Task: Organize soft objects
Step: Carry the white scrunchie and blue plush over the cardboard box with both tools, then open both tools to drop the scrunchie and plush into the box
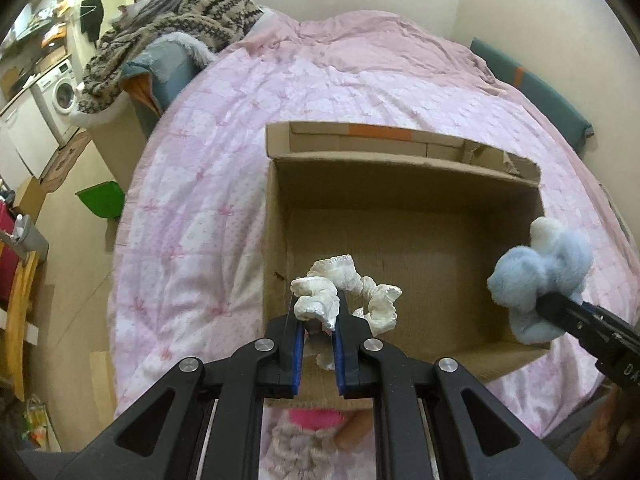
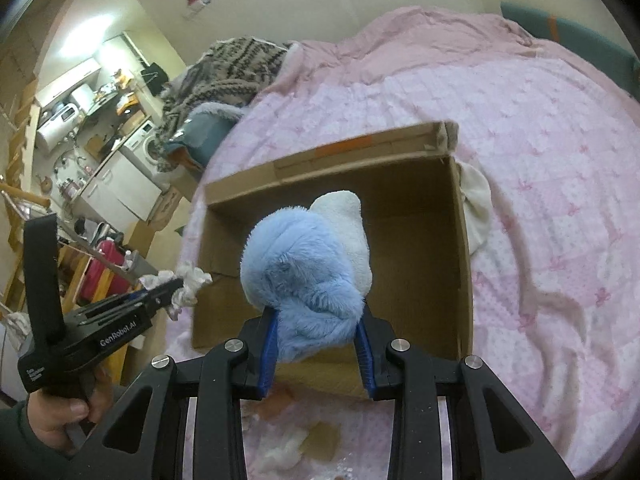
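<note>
Both hands are loaded over the open cardboard box (image 1: 400, 248) on the bed (image 1: 200, 168). The left hand-held gripper (image 1: 318, 320) pinches a white scrunchie (image 1: 348, 292) just above the box's near left corner, and the right hand-held gripper (image 2: 318, 320) is clamped on a fluffy blue and white plush (image 2: 308, 264) over the near right side. Risk I see: the scrunchie is so close to the near wall that a release here could snag it on the rim or drop it outside. The plush fur could also cling to the pads. Another pile (image 1: 312, 432) waits in front of the box.
</note>
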{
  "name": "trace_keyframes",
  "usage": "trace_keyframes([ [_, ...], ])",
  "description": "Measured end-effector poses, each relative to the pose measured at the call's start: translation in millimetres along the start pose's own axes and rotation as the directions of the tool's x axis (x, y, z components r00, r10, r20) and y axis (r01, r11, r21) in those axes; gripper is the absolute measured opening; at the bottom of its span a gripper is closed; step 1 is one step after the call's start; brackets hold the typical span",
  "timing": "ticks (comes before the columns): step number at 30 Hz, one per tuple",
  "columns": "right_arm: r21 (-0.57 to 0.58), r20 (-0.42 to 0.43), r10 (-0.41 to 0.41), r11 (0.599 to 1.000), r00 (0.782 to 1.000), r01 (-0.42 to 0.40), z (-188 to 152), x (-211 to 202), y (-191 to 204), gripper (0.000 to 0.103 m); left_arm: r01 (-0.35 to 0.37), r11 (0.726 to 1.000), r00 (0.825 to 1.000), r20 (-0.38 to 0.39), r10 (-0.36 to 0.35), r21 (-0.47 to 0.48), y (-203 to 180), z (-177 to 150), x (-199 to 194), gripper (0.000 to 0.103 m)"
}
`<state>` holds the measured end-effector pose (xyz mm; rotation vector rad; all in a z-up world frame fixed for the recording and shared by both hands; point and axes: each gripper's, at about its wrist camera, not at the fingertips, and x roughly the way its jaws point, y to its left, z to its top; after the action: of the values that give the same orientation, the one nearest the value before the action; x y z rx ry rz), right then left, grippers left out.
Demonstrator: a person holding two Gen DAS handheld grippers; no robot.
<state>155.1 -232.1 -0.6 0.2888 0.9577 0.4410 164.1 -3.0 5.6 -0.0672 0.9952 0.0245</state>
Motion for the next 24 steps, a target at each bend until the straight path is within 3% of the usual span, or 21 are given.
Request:
trace_keyframes([
  [4,0.045,-0.06,-0.016,0.999,0.998,0.018,-10,25,-16,0.035,0.032,0.999,0.999,-0.007,-0.032,0.022,-2,-7,21,0.011],
  [6,0.013,-0.093,-0.071,0.997,0.993,0.072,-15,37,-17,0.035,0.025,0.999,1.0,-0.01,-0.025,0.046,-6,-9,31,0.011],
  [9,-0.006,-0.121,-0.086,0.996,0.989,0.086,-17,49,-16,0.036,0.029,0.998,0.999,-0.019,-0.028,0.058,-8,-12,38,0.011],
  [24,-0.008,-0.127,-0.127,0.992,0.984,0.127,-15,56,-18,0.041,0.015,0.999,1.0,-0.025,-0.014,0.038,-11,-18,45,0.012],
])
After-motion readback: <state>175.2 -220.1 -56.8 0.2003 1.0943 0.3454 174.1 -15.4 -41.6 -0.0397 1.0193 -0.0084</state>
